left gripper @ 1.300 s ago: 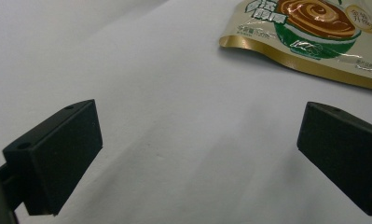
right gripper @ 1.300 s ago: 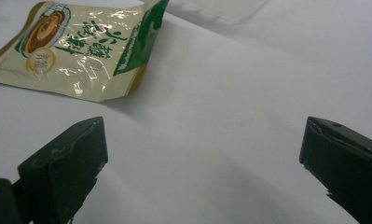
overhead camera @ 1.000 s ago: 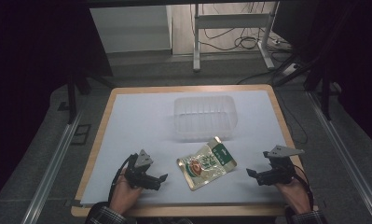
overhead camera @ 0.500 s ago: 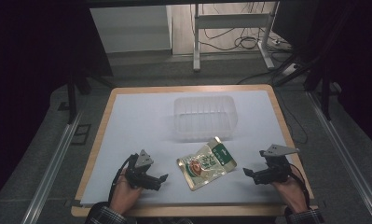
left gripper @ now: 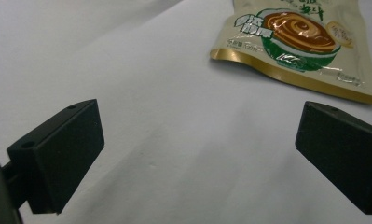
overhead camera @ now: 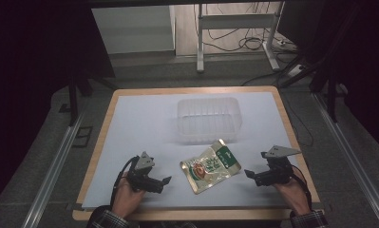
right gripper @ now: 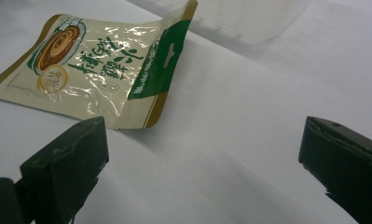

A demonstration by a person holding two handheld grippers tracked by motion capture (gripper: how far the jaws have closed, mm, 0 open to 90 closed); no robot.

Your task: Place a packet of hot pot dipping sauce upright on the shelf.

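A fixed camera looks forward and down over the whole surface [overhead camera: 144,123] from the person's side. Two cameras ride low between each hand-held gripper's jaws, close above the surface; all three share the snack packet [overhead camera: 210,166] [left gripper: 305,42] [right gripper: 99,70].

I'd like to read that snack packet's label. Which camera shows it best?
The right gripper view: the packet is close, its printed face and green header visible nearly whole. The left gripper view catches just its lower part with the bowl picture. The high view shows the whole packet flat on the table, but small.
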